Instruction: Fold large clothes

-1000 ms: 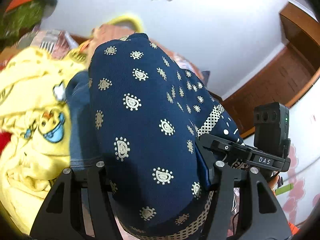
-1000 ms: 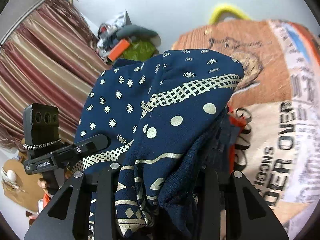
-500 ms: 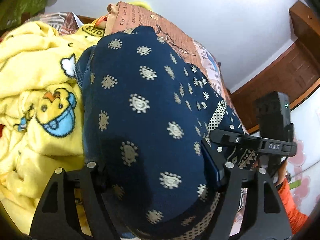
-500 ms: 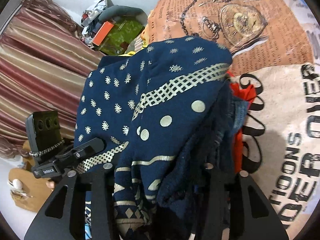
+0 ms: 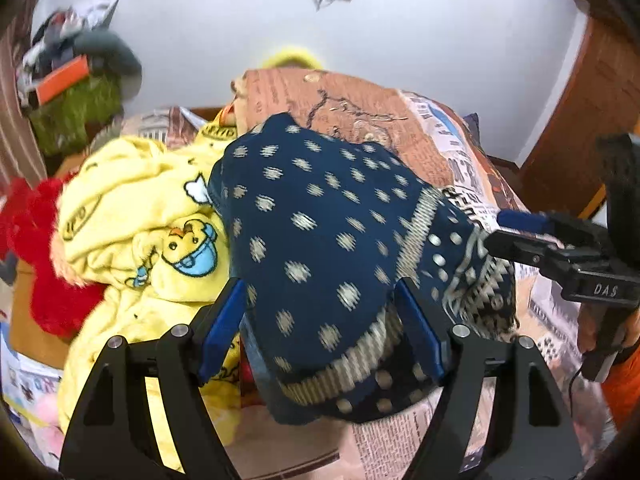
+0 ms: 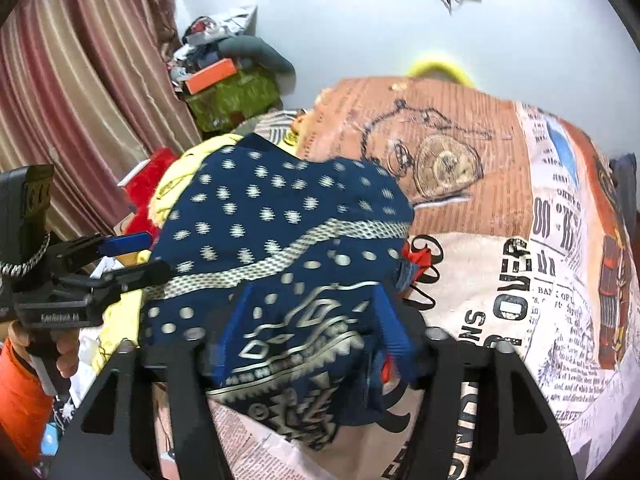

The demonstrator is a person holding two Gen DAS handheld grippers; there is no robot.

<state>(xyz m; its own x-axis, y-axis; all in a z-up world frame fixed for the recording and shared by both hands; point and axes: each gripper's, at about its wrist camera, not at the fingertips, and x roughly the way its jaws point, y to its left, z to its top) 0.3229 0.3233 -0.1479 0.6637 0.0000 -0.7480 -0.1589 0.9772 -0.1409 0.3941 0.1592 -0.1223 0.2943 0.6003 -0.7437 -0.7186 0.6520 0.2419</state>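
Navy cloth with pale dots and a checked band, the garment (image 5: 320, 248), lies bunched on the bed (image 6: 480, 272), whose cover is printed like old newspaper in orange, cream and white. Nearest the left wrist camera, the left gripper (image 5: 320, 312) has its blue pads (image 5: 222, 320) spread apart, one on each side of the garment's near hem; the fabric bulges between them, but neither pad clearly presses it. In the right wrist view the right gripper (image 6: 308, 320) is likewise parted, its blue pads (image 6: 394, 328) flanking the end of the garment that carries a pale geometric border, and the cloth drapes over and between them; I cannot tell whether they touch it. Each gripper shows in the other's view: the right one at the right edge of the left view, the left one at the left edge of the right view, both just beside the garment's ends.

Left of the garment, touching it, is a yellow blanket (image 5: 132, 220) with a duck print, and past that a red fleece (image 5: 36, 248) near the bed's left edge. Farther back stand a striped curtain (image 6: 72, 80), a cluttered shelf heap (image 6: 228, 80) and the white wall (image 5: 400, 32).
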